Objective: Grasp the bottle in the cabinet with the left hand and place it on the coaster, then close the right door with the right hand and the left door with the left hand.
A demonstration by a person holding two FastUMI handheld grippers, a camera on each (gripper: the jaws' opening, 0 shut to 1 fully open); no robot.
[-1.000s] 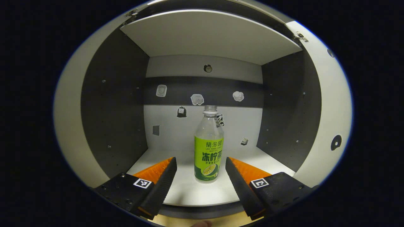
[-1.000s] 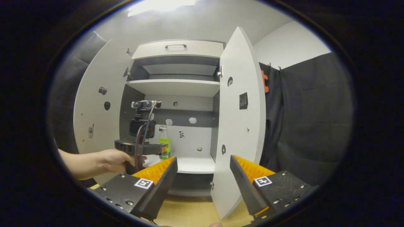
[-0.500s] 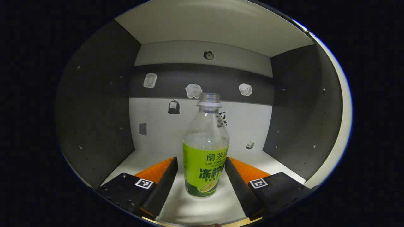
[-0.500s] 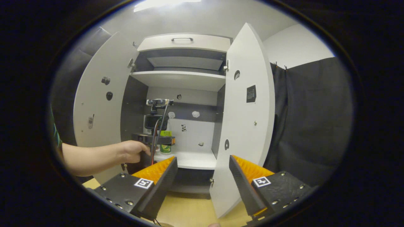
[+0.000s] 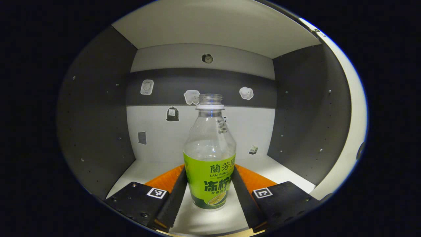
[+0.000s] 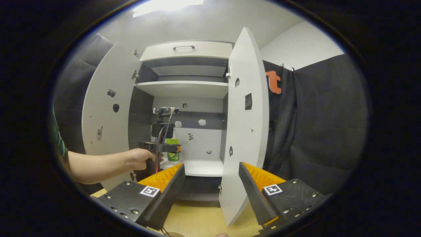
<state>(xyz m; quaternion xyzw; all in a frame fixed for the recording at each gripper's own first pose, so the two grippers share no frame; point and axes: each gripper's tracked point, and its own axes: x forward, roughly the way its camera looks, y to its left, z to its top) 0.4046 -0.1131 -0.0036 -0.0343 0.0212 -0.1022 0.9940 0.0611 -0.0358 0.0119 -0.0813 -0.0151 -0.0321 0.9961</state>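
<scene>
White cabinet shelf (image 5: 148, 169) under upright, mouth-up bottle (image 5: 210, 154) between left gripper (image 5: 209, 189) jaws, contact unclear; right gripper (image 6: 210, 184) jaws apart.

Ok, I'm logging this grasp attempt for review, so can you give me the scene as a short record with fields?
bottle: upright on the cabinet's lower shelf, no cap, green label
left claw: fingers either side of the bottle's label; contact cannot be told
right claw: open, holding nothing, outside the cabinet
left door: open
right door: open
hand: holds the left claw at the shelf
stage: bottle not yet lifted
</scene>
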